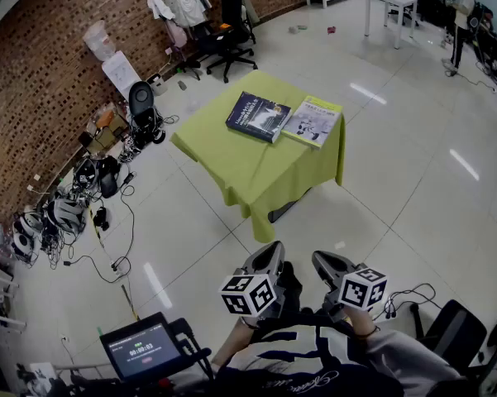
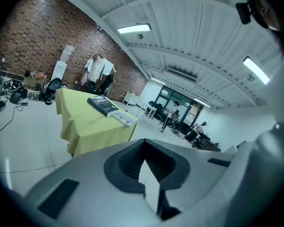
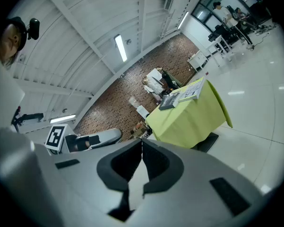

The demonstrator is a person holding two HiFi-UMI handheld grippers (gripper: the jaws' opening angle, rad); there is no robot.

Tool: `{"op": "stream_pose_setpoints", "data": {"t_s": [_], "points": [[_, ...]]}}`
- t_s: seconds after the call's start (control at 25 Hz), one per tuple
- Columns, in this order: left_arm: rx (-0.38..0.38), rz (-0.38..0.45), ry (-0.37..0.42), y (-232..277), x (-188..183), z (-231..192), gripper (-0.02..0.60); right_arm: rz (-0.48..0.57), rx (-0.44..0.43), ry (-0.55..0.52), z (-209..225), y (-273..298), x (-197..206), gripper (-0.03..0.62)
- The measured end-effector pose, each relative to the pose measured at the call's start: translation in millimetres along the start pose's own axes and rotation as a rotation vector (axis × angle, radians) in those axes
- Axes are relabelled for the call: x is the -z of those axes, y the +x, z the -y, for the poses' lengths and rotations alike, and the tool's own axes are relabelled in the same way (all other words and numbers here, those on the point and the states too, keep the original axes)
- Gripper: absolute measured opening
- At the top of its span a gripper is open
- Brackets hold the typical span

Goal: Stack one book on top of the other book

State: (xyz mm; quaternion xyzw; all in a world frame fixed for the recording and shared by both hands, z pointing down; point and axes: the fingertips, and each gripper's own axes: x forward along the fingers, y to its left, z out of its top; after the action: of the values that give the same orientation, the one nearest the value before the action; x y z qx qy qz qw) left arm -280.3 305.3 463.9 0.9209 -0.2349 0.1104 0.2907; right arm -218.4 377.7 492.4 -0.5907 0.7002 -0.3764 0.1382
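Note:
A dark blue book [image 1: 259,116] and a light-covered book [image 1: 313,121] lie side by side, flat, on a small table under a yellow-green cloth [image 1: 256,176]. Both grippers hang low and near the person's body, far short of the table. The left gripper [image 1: 273,251] and the right gripper [image 1: 321,260] are shut and hold nothing. The left gripper view has its jaws [image 2: 144,141] meeting, with the dark book [image 2: 103,104] and the light book [image 2: 123,118] far ahead. From the right gripper [image 3: 142,141], also shut, both books [image 3: 169,100] [image 3: 193,90] are distant.
Tiled floor lies between the person and the table. Cables and gear [image 1: 83,188] line the brick wall at left, with a floor fan [image 1: 140,102] and an office chair [image 1: 223,35] behind the table. A white table [image 1: 393,2] stands far back; a timer screen [image 1: 140,350] sits bottom left.

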Motion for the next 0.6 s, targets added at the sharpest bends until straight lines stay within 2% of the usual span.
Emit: {"op": "stream_pose_setpoints", "data": {"t_s": [0.24, 0.4, 0.6], "points": [[-0.017, -0.014, -0.008, 60, -26, -39, 0.004, 0.006, -0.007, 0.023, 37, 51, -42, 0.033], [-0.002, -0.013, -0.008, 124, -63, -67, 0.005, -0.012, 0.012, 0.041, 75, 95, -77, 0.067], [0.026, -0.031, 0.044, 196, -121, -96, 0.005, 0.001, 0.061, 0.071, 116, 152, -139, 0.097]]}}
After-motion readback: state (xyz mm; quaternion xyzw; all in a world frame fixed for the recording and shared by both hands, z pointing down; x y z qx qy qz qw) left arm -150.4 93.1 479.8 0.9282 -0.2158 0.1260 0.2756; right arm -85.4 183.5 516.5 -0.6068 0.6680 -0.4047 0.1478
